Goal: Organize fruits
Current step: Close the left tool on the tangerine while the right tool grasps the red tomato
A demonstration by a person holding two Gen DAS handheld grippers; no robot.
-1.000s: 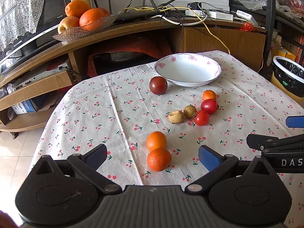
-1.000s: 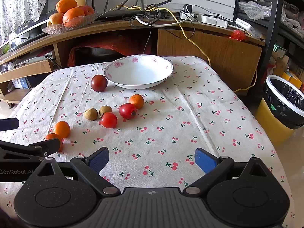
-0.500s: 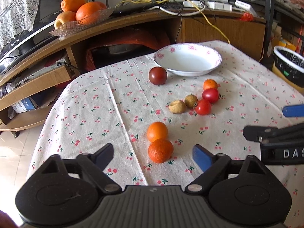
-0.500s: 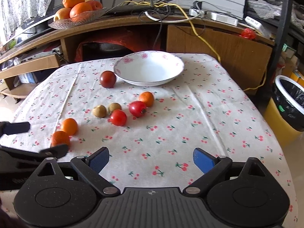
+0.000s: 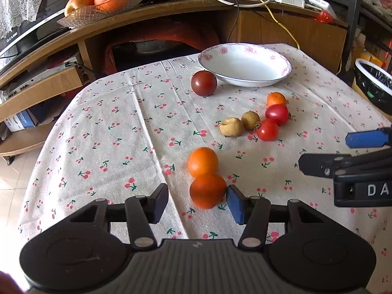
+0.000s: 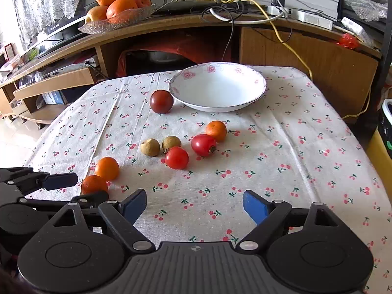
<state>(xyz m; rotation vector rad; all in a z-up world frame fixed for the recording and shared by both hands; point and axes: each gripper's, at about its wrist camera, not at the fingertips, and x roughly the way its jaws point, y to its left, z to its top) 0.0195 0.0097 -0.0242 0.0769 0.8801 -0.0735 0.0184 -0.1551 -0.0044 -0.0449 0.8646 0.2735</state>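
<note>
Each camera sits low behind its own claw, looking forward along the fingers across the table [image 5: 137, 127]. The left view hangs close over the nearest orange [image 5: 207, 190], just inside its right finger; the right view sits farther back, beside it. Both share the bowl [image 6: 257, 93] ahead.

The left gripper [image 5: 197, 202] has moved forward and down toward the desk, and its fingers have narrowed somewhat; the near orange [image 5: 207, 190] now sits between them, its right side just beside the blue pad. The right gripper [image 6: 194, 205] has edged forward.
</note>
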